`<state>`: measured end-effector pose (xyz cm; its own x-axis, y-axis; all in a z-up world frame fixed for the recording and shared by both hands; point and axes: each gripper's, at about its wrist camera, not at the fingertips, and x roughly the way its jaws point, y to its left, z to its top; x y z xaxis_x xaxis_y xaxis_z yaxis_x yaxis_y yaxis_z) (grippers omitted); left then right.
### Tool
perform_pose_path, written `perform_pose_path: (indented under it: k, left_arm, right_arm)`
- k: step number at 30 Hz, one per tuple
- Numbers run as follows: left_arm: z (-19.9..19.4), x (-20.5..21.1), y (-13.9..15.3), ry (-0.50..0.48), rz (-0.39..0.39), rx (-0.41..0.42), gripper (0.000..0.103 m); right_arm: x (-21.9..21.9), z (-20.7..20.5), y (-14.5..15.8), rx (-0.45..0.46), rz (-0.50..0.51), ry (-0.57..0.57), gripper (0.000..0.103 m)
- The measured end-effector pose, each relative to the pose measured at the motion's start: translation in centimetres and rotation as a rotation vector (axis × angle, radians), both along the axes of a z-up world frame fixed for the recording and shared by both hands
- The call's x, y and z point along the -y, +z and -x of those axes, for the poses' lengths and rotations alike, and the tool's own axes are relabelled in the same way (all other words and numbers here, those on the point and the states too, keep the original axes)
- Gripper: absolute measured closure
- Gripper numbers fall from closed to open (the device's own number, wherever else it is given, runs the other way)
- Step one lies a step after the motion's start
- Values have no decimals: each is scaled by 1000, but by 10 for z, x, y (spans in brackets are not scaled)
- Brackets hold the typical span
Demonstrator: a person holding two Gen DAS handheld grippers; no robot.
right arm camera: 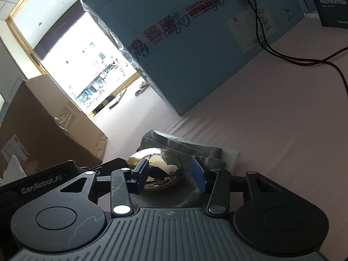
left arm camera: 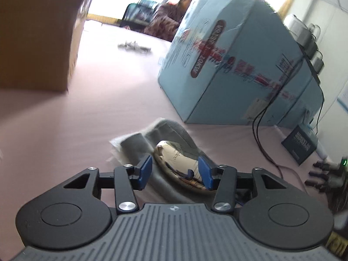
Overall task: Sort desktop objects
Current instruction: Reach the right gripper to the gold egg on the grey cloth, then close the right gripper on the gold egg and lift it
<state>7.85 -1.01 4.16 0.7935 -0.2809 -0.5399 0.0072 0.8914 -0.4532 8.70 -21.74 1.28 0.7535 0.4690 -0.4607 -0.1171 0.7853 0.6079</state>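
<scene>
Seated person (left arm camera: 171, 15) only in left view

place: office or stockroom-type workroom, not a home
counter: wide pale pink counter (left arm camera: 108, 108) runs far ahead of the claw
boxes: big blue shipping carton (left arm camera: 228, 65) with printed labels, ahead-right of left claw; brown cardboard box (left arm camera: 37, 32) ahead-left
cables: black cables (right arm camera: 261, 32) trail down the carton onto the counter
seating: person (left arm camera: 171, 15) seated at far end, dark office chair (left arm camera: 134, 13) beside
windows: large bright windows (right arm camera: 91, 65), buildings outside
ceiling: panel tiles, upper right
</scene>
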Motion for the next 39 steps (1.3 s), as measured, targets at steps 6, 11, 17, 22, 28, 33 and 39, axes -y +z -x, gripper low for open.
perform_pose_path:
  k: [6, 11, 17, 22, 28, 33, 39]
  left_arm:
    - [-22, 1, 1, 10, -42, -17, 63]
    - [-39, 1, -12, 2, -22, -46, 61]
    - [-43, -6, -18, 2, 34, -76, 53]
    - [-46, -8, -20, -40, 79, -98, 52]
    - [-48, -8, -26, -50, 113, -85, 53]
    - [-47, -13, -31, -60, 150, -66, 53]
    - [-42, -13, -27, -52, 126, -53, 53]
  right_arm:
    - [-5, -1, 1, 5, -9, 30, 60]
    - [-3, -5, -4, 1, -41, 14, 60]
    - [-5, -7, -7, 22, -38, 8, 60]
    - [-2, -8, -12, 14, -90, 2, 59]
    - [-5, -10, -13, 22, -73, 21, 58]
    - [-6, -11, -15, 33, -80, 38, 60]
    - [-6, -10, -16, 35, -106, 54, 61]
